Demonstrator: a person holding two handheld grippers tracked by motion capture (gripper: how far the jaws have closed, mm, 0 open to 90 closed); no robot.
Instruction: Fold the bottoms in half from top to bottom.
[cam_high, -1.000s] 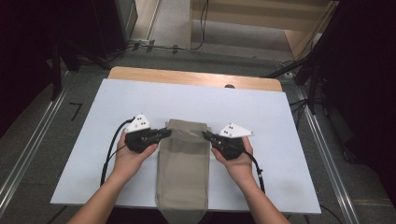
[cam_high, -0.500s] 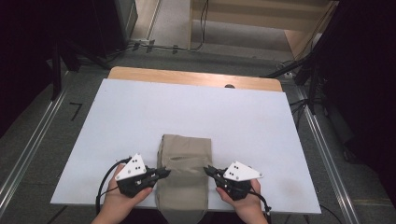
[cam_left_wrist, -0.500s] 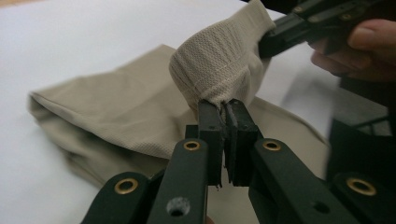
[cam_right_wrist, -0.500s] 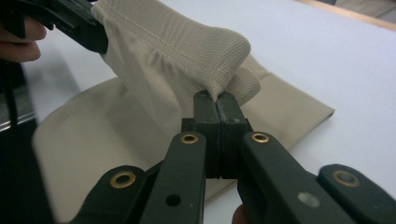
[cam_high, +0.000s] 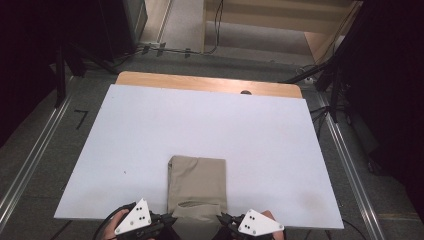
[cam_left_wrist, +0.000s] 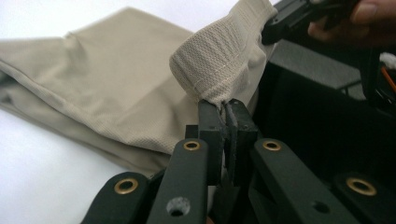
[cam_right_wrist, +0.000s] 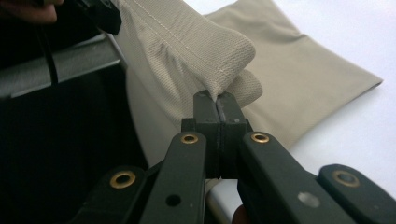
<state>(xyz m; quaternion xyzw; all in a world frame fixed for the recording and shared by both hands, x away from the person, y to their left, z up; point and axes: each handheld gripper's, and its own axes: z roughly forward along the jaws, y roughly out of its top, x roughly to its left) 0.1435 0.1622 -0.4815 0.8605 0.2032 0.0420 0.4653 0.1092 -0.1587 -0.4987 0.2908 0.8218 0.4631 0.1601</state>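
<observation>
Fingers of my left gripper (cam_left_wrist: 223, 109) and right gripper (cam_right_wrist: 217, 103) pinch the beige cloth's (cam_high: 198, 185) near waistband corners. I see the rest lying far of them on the table (cam_high: 150, 130).

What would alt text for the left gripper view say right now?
The left tongs, shut, pinch the ribbed elastic waistband edge of a beige knit fabric garment that lies folded on the white table top. At upper right, the other black tongs, held in a hand, grip the same band.
</observation>
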